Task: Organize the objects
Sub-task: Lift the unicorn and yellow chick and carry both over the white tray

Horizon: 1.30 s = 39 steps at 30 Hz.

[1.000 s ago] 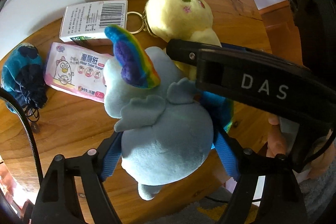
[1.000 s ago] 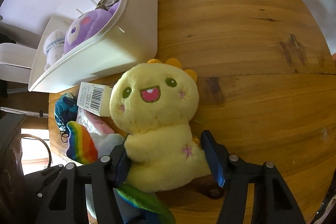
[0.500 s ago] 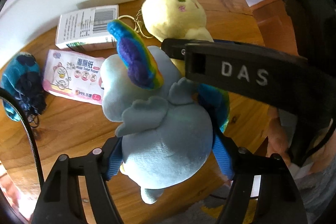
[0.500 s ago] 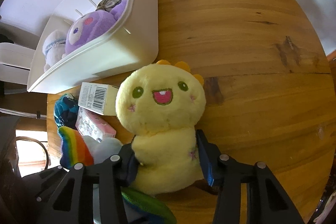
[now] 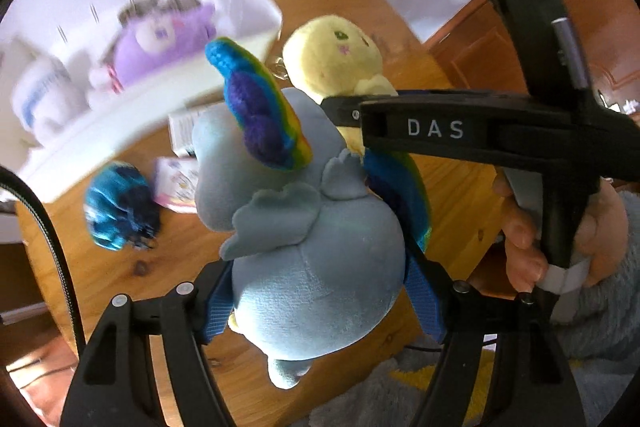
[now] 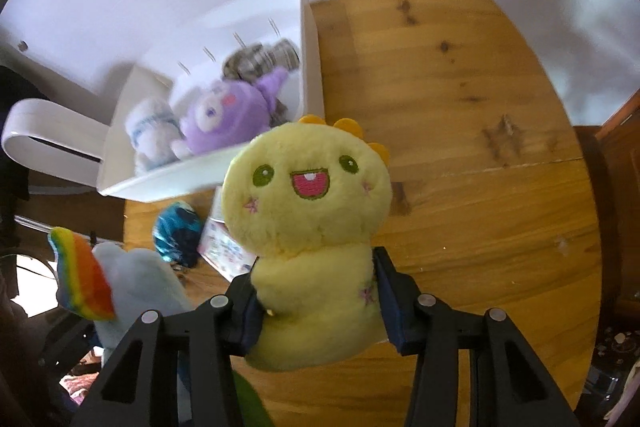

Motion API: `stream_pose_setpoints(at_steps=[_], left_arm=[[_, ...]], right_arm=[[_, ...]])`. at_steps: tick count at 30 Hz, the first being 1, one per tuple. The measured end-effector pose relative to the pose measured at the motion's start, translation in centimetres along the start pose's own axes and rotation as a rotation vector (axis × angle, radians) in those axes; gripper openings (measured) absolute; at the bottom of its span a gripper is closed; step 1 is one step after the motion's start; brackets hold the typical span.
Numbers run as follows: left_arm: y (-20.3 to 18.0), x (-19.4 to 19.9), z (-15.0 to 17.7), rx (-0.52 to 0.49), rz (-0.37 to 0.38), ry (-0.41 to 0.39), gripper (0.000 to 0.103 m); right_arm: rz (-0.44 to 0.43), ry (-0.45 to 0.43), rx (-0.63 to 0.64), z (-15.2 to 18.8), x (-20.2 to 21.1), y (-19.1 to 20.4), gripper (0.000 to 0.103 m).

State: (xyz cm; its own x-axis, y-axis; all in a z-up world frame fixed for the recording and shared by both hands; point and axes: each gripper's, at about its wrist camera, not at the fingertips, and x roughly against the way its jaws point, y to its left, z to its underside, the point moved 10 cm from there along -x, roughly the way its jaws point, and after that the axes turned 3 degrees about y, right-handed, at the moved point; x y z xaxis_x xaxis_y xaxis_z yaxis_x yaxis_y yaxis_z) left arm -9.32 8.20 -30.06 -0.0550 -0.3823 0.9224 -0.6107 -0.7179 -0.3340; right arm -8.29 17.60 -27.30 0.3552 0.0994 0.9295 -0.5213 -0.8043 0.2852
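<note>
Left wrist view: left hand-held gripper clamps the blue winged plush above the bench; keep it squeezed toward the white bin. Right wrist view: right hand-held gripper pinches the yellow plush; clear the bin's rim first.

The blue plush and the yellow plush are soft, matt pile cloth with embroidered details. The table is smooth, knotty, lightly glossy wood. The white bin looks like smooth plastic, and both grippers' arms are matt black plastic.
</note>
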Motion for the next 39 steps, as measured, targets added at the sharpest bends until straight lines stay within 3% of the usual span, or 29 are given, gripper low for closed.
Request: stream_pose_setpoints(at_steps=[9, 14, 23, 27, 31, 33, 39], left_arm=[[0.2, 8.0, 0.7, -0.072, -0.082, -0.152, 0.077], [2.4, 12.5, 0.3, -0.019, -0.112, -0.236, 0.077], [10.2, 23.3, -2.4, 0.115, -0.308, -0.428, 0.077], [12.6, 26.7, -4.0, 0.157, -0.361, -0.492, 0.077], [14.4, 28.8, -6.0, 0.180, -0.389, -0.530, 0.077], [13.5, 28.7, -7.6, 0.187, -0.402, -0.536, 0.077], [15.2, 28.5, -10.5, 0.208, -0.422, -0.532, 0.077]], right_arm=[[-0.012, -0.115, 0.036, -2.0, 5.0, 3.5, 0.049], [-0.018, -0.172, 0.063, -3.3, 7.6, 5.3, 0.049], [-0.041, -0.233, 0.111, -6.3, 10.3, 7.6, 0.049], [-0.050, -0.239, 0.130, -7.9, 10.8, 8.5, 0.049], [-0.071, -0.245, 0.143, -9.9, 11.1, 9.5, 0.049], [-0.074, -0.256, 0.154, -11.1, 11.3, 10.2, 0.049], [-0.077, -0.263, 0.159, -14.7, 10.7, 11.7, 0.050]])
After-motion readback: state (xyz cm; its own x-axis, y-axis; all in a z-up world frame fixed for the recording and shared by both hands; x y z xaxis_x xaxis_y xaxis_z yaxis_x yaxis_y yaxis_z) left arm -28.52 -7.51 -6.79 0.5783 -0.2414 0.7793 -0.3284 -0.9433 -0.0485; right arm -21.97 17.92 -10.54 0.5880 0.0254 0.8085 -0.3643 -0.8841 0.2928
